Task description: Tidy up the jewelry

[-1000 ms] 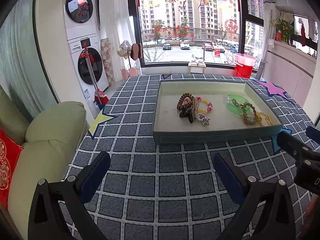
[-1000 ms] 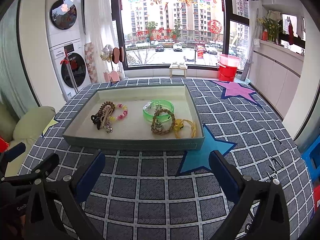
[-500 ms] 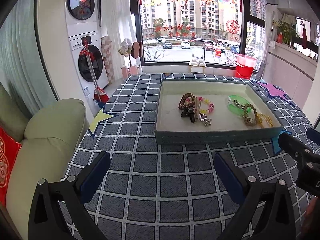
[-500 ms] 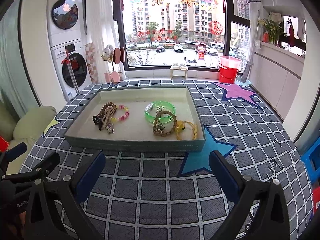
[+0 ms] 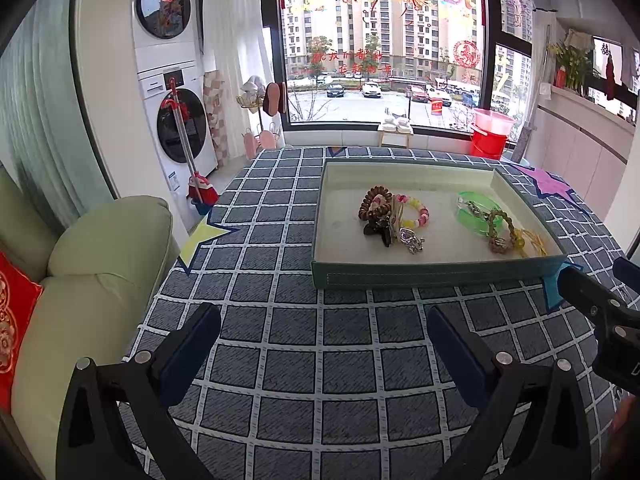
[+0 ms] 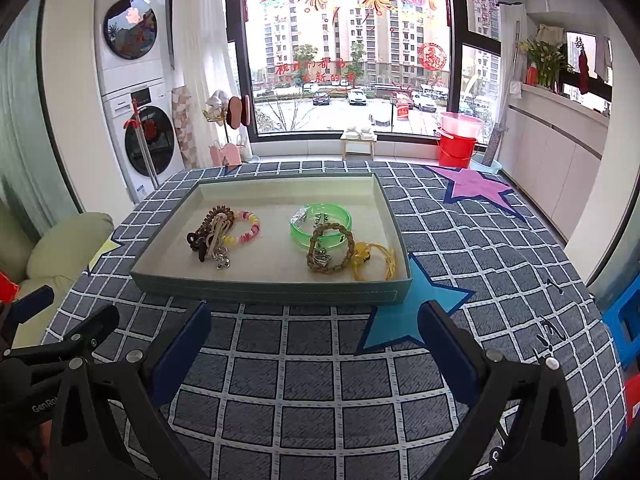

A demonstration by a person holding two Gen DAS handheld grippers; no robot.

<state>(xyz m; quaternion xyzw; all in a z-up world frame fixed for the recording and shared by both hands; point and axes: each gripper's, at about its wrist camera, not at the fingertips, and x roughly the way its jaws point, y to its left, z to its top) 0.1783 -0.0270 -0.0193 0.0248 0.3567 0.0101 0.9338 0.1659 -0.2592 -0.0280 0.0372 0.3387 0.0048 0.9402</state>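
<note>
Two grippers are hovering over the checked blue tablecloth (image 6: 304, 364), short of the tray. The left gripper (image 5: 323, 336) is holding its blue-padded fingers (image 5: 191, 348) spread wide with nothing between them, and the right gripper (image 6: 314, 330) is doing the same, its fingers (image 6: 182, 350) parted over bare cloth. In the left wrist view the right gripper's black frame is showing at the right edge; in the right wrist view the left gripper's frame is showing at the lower left.

Just beyond both, the shallow grey-green tray (image 6: 272, 287) is sitting on the cloth, its near right corner lying over a blue star (image 6: 412, 312) printed there. Inside, the jewelry is lying in two clusters, well apart. On the left, a brown coil bracelet (image 6: 218, 218), a pink and yellow beaded bracelet (image 6: 248, 230), a dark clip (image 6: 196, 240) and a silver piece (image 6: 222, 258) are touching one another. On the right, a translucent green bangle (image 6: 320, 226) is lying partly under a braided brown bracelet (image 6: 332, 250), with a yellow cord piece (image 6: 372, 262) just beside that.

A pale green sofa (image 5: 92, 280) is standing left of the table, stacked washing machines (image 6: 132, 92) behind it.
</note>
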